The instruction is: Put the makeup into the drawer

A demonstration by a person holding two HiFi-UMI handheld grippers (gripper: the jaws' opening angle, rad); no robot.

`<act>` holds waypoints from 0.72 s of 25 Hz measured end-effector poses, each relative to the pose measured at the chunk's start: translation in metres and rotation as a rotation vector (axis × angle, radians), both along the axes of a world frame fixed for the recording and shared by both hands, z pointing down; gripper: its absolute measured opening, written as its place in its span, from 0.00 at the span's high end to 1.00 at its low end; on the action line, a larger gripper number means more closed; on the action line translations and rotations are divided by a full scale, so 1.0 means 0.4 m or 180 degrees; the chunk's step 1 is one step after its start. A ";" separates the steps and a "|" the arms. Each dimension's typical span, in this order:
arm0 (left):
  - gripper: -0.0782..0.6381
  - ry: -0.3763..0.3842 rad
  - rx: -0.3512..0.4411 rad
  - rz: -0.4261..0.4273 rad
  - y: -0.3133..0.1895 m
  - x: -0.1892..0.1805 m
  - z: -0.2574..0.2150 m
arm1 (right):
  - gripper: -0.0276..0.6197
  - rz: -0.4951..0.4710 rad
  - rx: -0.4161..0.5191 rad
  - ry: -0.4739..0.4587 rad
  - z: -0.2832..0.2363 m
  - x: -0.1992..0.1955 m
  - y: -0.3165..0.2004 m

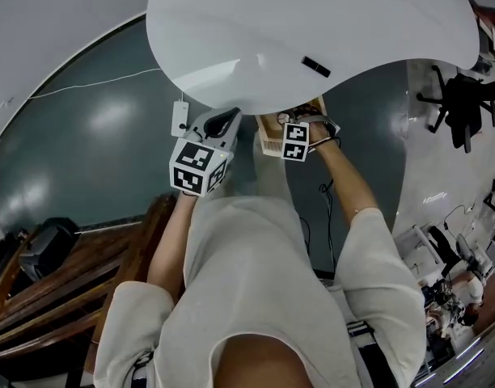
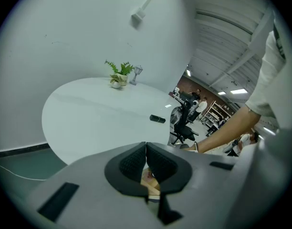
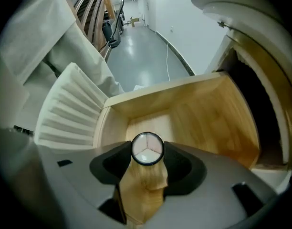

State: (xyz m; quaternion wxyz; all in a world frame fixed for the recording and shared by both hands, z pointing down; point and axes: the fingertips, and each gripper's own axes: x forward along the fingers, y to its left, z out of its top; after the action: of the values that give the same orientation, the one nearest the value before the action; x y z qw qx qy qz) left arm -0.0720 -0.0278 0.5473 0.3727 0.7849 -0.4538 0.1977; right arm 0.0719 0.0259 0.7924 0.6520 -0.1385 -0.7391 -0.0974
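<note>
Floor [image 1: 94,148] was dark grey-green and glossy, a white cable [image 1: 94,83] lay across it at left | wall [image 2: 65,27] was plain white | white rounded table [image 1: 312,14] bore a potted plant [image 2: 119,75] at its far edge | black office chair [image 1: 462,103] stood right of it | brown wooden furniture [image 1: 69,285] stood near left | ceiling lights [image 2: 239,91] shone far right.

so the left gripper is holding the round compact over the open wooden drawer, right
No, the gripper is wrong: the right gripper is holding the round compact over the open wooden drawer, as the right gripper view shows. The left gripper is shut on nothing.
</note>
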 end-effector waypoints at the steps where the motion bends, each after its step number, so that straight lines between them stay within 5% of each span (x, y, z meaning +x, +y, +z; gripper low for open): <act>1: 0.88 -0.0005 -0.0013 -0.0017 0.003 -0.007 0.004 | 0.64 -0.0008 -0.0010 0.0030 0.012 -0.001 -0.002; 18: 0.88 -0.0050 -0.0199 -0.0203 0.056 -0.068 0.073 | 0.63 -0.0336 -0.0004 0.0237 0.135 -0.007 -0.012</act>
State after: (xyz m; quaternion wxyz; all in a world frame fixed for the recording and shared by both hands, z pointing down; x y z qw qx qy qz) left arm -0.0993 -0.0055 0.5766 0.3996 0.7564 -0.4751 0.2060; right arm 0.0690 0.0210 0.8464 0.6729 -0.1812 -0.7061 -0.1260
